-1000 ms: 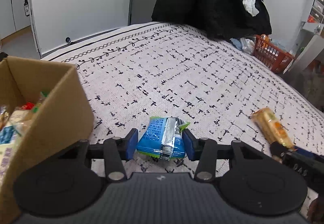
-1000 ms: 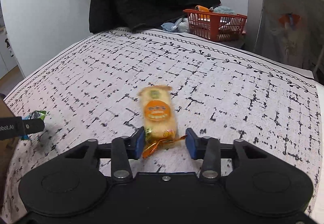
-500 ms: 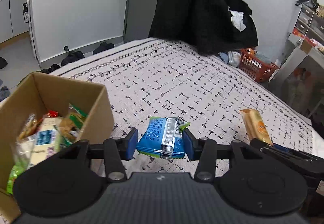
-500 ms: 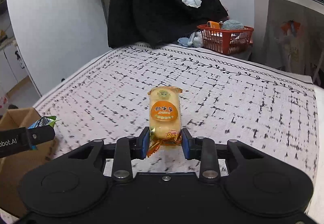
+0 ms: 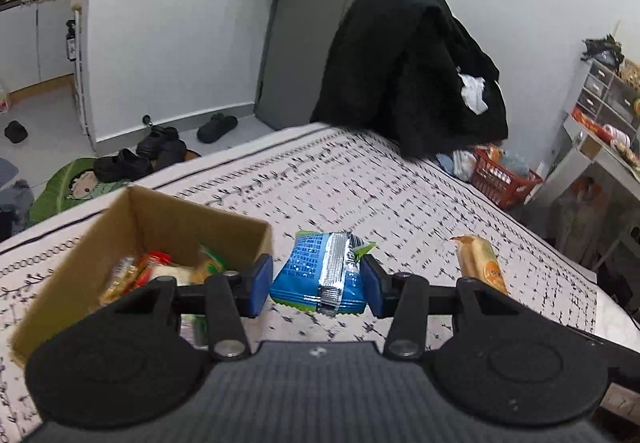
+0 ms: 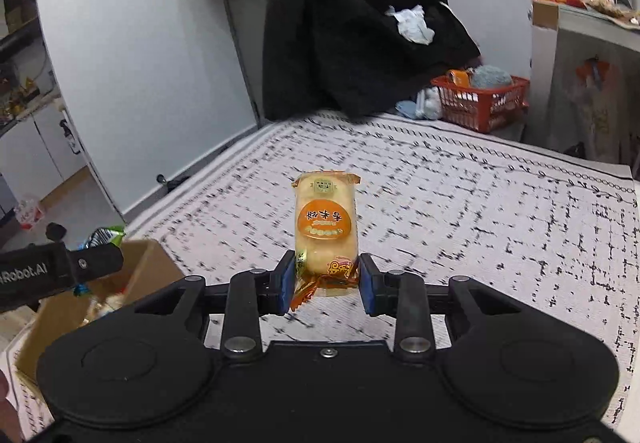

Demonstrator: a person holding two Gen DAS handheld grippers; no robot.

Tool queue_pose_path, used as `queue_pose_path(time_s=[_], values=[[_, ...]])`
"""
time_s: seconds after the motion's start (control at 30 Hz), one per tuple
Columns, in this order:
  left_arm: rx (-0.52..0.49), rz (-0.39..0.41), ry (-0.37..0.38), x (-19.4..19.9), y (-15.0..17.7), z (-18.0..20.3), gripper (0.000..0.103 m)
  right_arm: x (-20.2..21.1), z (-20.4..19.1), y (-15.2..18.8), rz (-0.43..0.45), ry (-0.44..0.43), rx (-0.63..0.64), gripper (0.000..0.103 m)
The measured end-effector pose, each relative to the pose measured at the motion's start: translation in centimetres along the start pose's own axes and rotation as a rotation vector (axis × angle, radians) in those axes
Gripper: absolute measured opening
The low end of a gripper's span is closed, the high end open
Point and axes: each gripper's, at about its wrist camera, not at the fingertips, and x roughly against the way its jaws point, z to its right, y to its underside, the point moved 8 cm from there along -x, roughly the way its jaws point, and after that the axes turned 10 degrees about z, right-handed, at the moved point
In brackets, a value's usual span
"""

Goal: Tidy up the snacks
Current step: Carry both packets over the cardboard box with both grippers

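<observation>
Snacks look light, crinkly and crushable, so you pinch gently: left gripper (image 5: 317,285) clamps the blue packet (image 5: 320,275), right gripper (image 6: 323,286) the orange packet's (image 6: 325,229) lower end.

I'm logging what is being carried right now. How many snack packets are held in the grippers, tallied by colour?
Blue packet, in the left gripper: 1
Orange-yellow packet, in the right gripper: 1
Total held: 2
The snacks in the cardboard box are too jumbled to count.
</observation>
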Motion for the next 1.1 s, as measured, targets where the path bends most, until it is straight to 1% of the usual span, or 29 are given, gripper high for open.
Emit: queue_pose_path(time_s=[0.23,0.63,0.73,0.93,1.1], values=[[0.037,0.022,-0.026,1.5,-1.4,-2.2,0.047,1.6,-2.3,-1.2,0.029,-0.031,0.004,0.031],[0.084,0.048,-0.025,3.5,-3.2,-4.3,0.047,3.1,-6.5,-1.7,0.026,-0.081,0.018,0.031],[0.081,0.056,-0.018,3.8,-3.6,-4.8,0.047,3.4,-7.4,-1.6,0.026,-0.087,0.023,0.031],[0.119,0.043,-0.024,4.2,-3.8,-6.4,0.047,3.6,-9.3,-1.2,0.027,-0.096,0.016,0.031],[0.148,0.043,-0.035,4.4,-4.0,-8.1,0.047,3.4,-11.0,-1.0,0.025,-0.115,0.035,0.031]])
